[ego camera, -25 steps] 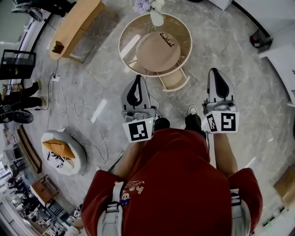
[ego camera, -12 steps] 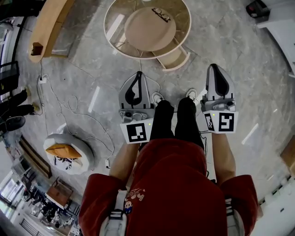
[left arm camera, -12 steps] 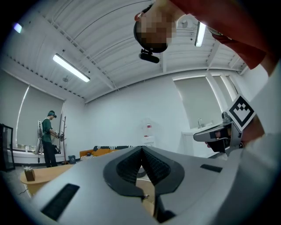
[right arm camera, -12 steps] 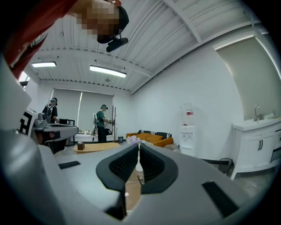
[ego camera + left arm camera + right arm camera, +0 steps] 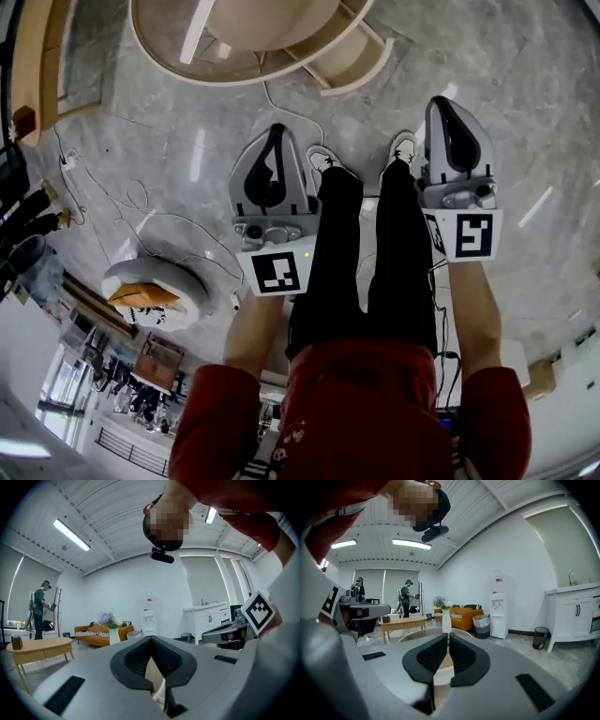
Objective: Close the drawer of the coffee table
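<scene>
The table lies along the top edge of the head view, its drawer standing pulled out toward the lower right, at top centre of the frame. Both tongs sit mid-frame on either side of the person's legs — the left gripper left of centre, the right gripper right of centre, neither touching the drawer. Each gripper's own view shows its jaws clenched tip to tip and grasping nothing — only the pale table shows beyond them.
</scene>
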Demonstrator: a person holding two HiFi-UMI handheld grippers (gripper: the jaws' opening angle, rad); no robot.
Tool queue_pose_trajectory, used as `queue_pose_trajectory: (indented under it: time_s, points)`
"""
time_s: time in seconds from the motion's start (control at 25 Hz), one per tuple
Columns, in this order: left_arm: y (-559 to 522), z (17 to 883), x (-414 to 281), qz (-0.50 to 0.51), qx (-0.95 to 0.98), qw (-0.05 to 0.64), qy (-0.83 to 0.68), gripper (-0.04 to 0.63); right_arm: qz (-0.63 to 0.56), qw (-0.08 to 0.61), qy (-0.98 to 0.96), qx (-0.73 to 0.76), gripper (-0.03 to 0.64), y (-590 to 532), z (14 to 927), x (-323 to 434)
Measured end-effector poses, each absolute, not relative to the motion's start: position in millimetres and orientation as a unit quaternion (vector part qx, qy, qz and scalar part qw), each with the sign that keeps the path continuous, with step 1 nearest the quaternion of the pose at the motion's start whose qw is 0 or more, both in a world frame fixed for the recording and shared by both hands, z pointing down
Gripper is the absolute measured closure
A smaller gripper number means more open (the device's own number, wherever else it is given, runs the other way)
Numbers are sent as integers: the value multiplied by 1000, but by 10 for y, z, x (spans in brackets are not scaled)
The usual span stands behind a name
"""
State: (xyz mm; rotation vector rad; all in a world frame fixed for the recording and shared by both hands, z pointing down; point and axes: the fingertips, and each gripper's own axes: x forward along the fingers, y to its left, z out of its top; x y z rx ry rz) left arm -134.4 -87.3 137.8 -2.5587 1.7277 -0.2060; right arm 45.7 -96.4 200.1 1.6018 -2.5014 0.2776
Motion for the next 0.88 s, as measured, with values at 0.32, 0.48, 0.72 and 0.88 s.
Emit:
queue_pose_trajectory:
  time_s: [0.32, 0.48, 0.72, 0.88]
  points:
    - [-416, 3359, -1233, -99, -835, -7, 541, 581, 115, 113, -844, 512, 589, -443, 3921, 403]
    - [-208, 4188, -1376, -115, -831, -31, 543, 581, 118, 133, -847, 501, 589, -314, 4642, 352]
    - [-166, 5213, -1504, -114, -828, -30, 548, 581, 88, 135, -858, 489, 589, -287, 5537, 307]
    - [-177, 5654, -1552, -96, -830, -7, 549, 581, 71, 128, -867, 476, 589, -252, 6079, 210]
